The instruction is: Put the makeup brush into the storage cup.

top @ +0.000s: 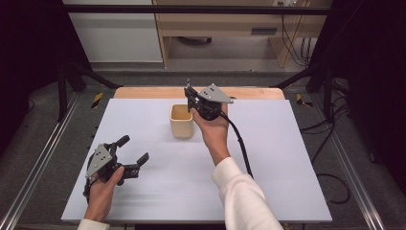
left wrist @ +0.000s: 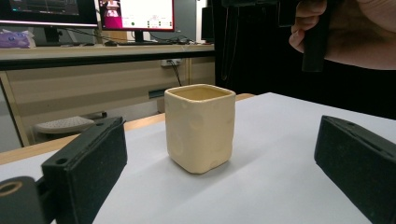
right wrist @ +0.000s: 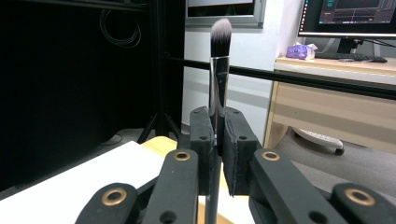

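A person sits at a table covered by a pale lilac-white rectangular mat (top: 268, 182), holding a black two-jaw gripper in each hand. Near the far middle of the mat stands a small cream-coloured ceramic cup with a squarish, rounded-corner body and a dimpled surface (top: 182, 120), upright and open at the top. The right gripper (top: 190, 98), held by a hand in a white sleeve, hovers just beside the cup's right rim, raised above the mat. Its jaws are clenched on a slim makeup brush with a shiny silver metal ferrule and a dark tuft of bristles fading to pale tips (right wrist: 218, 74); in the right gripper view the brush stands upright between the two black pads (right wrist: 236, 149), bristles pointing up, its handle running down between the jaws. The left gripper (top: 133, 149) rests low near the front left of the mat, well apart from the cup, its jaws spread wide and holding nothing; in the left gripper view the cup sits between the two open jaws, farther off.
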### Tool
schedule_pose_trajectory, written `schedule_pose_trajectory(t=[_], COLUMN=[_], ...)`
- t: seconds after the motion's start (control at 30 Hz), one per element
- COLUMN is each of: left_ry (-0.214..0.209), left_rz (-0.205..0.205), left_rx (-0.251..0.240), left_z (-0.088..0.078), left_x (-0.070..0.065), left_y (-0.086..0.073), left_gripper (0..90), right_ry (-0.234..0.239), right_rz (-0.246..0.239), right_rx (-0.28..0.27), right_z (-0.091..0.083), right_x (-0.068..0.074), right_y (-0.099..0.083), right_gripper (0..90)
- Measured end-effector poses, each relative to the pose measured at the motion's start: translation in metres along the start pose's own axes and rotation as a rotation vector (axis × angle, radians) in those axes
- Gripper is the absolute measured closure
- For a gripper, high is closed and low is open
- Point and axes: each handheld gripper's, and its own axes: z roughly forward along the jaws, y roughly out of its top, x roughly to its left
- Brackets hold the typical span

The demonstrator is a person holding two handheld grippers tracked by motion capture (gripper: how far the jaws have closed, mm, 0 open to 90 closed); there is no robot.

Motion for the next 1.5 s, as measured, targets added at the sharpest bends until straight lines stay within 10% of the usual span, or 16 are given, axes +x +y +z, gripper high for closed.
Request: schedule_pose_trajectory(t=[1.5], left_ry=[-0.014], left_rz=[0.002], left_rx=[0.006], left_z=[0.003], left_x=[-0.001], left_y=[-0.002], left_gripper=[2.2], right_ry=[0.03], right_rz=[0.004], right_rx=[0.027], right_z=[0.02], right_x=[0.01], right_y=[-0.021], right_gripper=[83.5])
